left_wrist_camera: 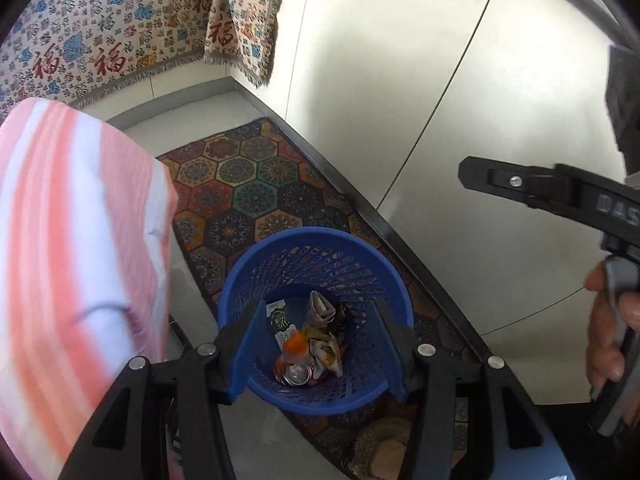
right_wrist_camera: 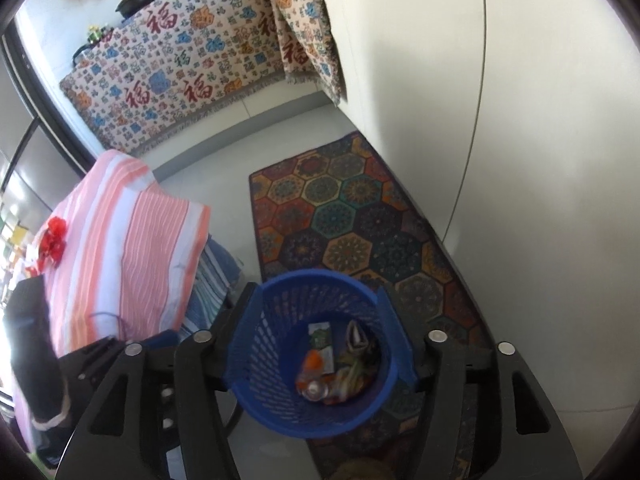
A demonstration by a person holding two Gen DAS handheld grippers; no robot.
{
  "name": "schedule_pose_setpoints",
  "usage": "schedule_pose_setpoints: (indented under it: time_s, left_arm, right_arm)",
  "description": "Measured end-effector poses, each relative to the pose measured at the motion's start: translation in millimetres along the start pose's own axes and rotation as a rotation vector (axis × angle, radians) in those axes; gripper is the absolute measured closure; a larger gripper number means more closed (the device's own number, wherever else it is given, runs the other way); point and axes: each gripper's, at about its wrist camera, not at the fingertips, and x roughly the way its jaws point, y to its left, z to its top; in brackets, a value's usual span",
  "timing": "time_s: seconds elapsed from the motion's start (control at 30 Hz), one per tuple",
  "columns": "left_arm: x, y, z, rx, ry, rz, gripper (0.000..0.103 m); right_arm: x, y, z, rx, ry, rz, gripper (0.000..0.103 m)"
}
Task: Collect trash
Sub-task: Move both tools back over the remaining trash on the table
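Observation:
A blue mesh trash basket (left_wrist_camera: 240, 280) stands on a patterned rug and shows in both views (right_wrist_camera: 276, 344). Inside lie a green-white carton (left_wrist_camera: 282, 322), a crushed can (left_wrist_camera: 298, 374), an orange piece (left_wrist_camera: 296, 346) and crumpled wrappers (left_wrist_camera: 326, 344). My left gripper (left_wrist_camera: 320, 344) is open and empty, held above the basket with its blue-padded fingers framing the opening. My right gripper (right_wrist_camera: 320, 340) is open and empty above the same basket. The right gripper's body (left_wrist_camera: 560, 192) shows at the right edge of the left wrist view, held by a hand.
A hexagon-patterned rug (right_wrist_camera: 352, 208) lies along a white wall (right_wrist_camera: 500, 100). A table with a pink-striped cloth (right_wrist_camera: 128, 240) stands to the left, with red flowers (right_wrist_camera: 52, 240) on it. A printed blanket (right_wrist_camera: 172, 68) covers furniture at the back. A brown furry object (left_wrist_camera: 384, 448) lies near the basket.

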Motion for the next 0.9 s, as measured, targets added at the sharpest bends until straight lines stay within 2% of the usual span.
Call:
schedule_pose_setpoints:
  time_s: [0.07, 0.17, 0.27, 0.33, 0.37, 0.5, 0.63, 0.73, 0.8, 0.9]
  left_arm:
    - [-25.5, 1.8, -8.9, 0.004, -0.035, 0.001, 0.049]
    - [-65.2, 11.0, -25.5, 0.003, -0.086, 0.067, 0.049]
    - [-106.3, 29.3, -45.7, -0.041, -0.131, 0.111, 0.048]
    - [-133.5, 47.4, -63.1, -0.072, -0.160, 0.163, 0.042]
    - [-143.7, 56.2, -71.5, -0.085, -0.172, 0.192, 0.034]
    - [-176.0, 105.2, -109.9, -0.154, -0.172, 0.330, 0.033]
    - [-200.2, 155.7, -143.2, -0.247, -0.154, 0.438, 0.033]
    - [-214.8, 186.0, -158.2, -0.289, -0.141, 0.492, 0.033]
    - [-219.0, 204.8, -167.5, -0.316, -0.134, 0.526, 0.032]
    - [-225.2, 232.3, -171.8, -0.372, -0.149, 0.515, 0.026]
  right_arm:
    - [-1.1, 5.5, 1.2, -0.008, -0.006, -0.004, 0.026]
    - [-3.5, 18.7, 2.1, -0.045, -0.016, -0.014, 0.017]
    - [-6.8, 41.7, -1.7, -0.117, -0.029, -0.023, 0.010]
    - [-11.3, 62.9, -7.4, -0.183, -0.053, -0.032, 0.007]
    - [-14.6, 74.9, -12.5, -0.220, -0.069, -0.032, 0.005]
    - [-24.2, 132.7, -35.9, -0.364, -0.128, 0.021, 0.005]
    - [-29.2, 204.6, -66.2, -0.467, -0.103, 0.152, 0.005]
    - [-24.7, 257.5, -85.7, -0.536, -0.053, 0.223, 0.004]
    - [-18.0, 290.1, -95.3, -0.577, -0.032, 0.238, 0.004]
    - [1.4, 332.4, -106.5, -0.650, -0.001, 0.224, 0.004]
